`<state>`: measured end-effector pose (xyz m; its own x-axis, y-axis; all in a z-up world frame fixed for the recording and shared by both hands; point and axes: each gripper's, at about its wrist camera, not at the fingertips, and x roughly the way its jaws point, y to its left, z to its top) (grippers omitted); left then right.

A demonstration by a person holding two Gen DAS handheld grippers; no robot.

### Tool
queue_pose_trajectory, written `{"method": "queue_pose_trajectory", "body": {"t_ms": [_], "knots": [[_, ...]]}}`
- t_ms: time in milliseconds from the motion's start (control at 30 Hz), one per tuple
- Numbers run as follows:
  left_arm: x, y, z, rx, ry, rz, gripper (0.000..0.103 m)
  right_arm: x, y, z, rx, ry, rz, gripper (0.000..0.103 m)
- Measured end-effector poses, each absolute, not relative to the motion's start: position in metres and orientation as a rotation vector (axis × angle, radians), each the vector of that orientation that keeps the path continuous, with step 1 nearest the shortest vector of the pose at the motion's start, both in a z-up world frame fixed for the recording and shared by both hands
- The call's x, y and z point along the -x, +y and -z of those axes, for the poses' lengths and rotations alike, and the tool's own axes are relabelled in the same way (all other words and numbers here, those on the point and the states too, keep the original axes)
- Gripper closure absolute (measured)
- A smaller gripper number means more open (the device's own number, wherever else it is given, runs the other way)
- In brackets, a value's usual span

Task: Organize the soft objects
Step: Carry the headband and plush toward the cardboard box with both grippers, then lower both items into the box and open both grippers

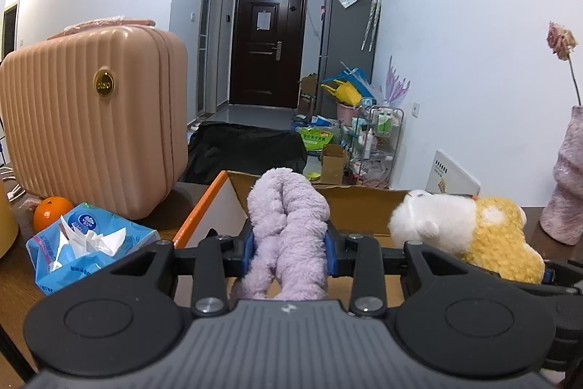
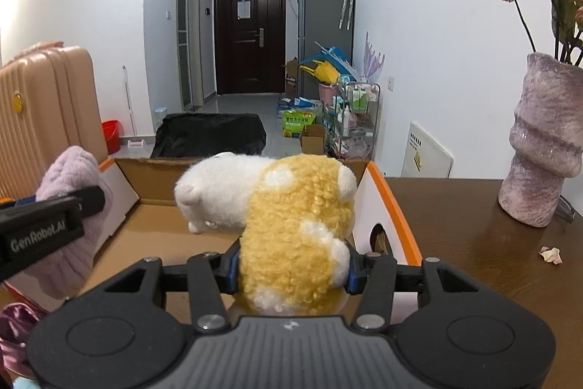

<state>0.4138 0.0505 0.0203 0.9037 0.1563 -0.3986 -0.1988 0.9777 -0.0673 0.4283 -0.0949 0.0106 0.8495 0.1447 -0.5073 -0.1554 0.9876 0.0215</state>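
My left gripper (image 1: pixel 289 252) is shut on a fluffy lilac plush (image 1: pixel 288 225), squeezed between its blue pads over the near edge of an open cardboard box (image 1: pixel 233 195) with an orange rim. My right gripper (image 2: pixel 293 267) is shut on a yellow and white plush animal (image 2: pixel 291 225), held above the same cardboard box (image 2: pixel 153 228). In the left wrist view the yellow and white plush (image 1: pixel 466 228) hangs to the right. In the right wrist view the lilac plush (image 2: pixel 73 206) and the left gripper's black body show at the left edge.
A pink ribbed suitcase (image 1: pixel 91 130) stands left of the box on the brown table (image 2: pixel 473 261). An orange (image 1: pixel 51 212) and a blue tissue pack (image 1: pixel 87 243) lie in front of it. A lilac vase (image 2: pixel 543 148) with dried flowers stands at the right. A petal (image 2: pixel 551 255) lies nearby.
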Motion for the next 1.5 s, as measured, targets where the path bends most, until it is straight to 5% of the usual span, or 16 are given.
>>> {"method": "queue_pose_trajectory", "body": {"t_ms": [633,767,967,1200,1500], "knots": [[-0.424,0.059,0.003,0.116,0.473,-0.187,0.065,-0.44,-0.09,0.028,0.041,0.586,-0.139,0.051],[-0.424,0.061,0.003,0.123,0.47,-0.215,0.045,-0.438,-0.093,0.03,0.036,0.574,-0.134,0.044],[-0.417,0.06,-0.002,0.123,0.425,-0.256,0.0,-0.433,-0.095,0.029,0.032,0.551,-0.14,0.035],[-0.416,0.061,-0.003,0.129,0.417,-0.255,0.0,-0.422,-0.088,0.024,0.057,0.491,-0.179,0.003],[-0.409,0.059,-0.005,0.113,0.394,-0.25,0.0,-0.421,-0.095,0.018,0.031,0.457,-0.139,0.001]]}}
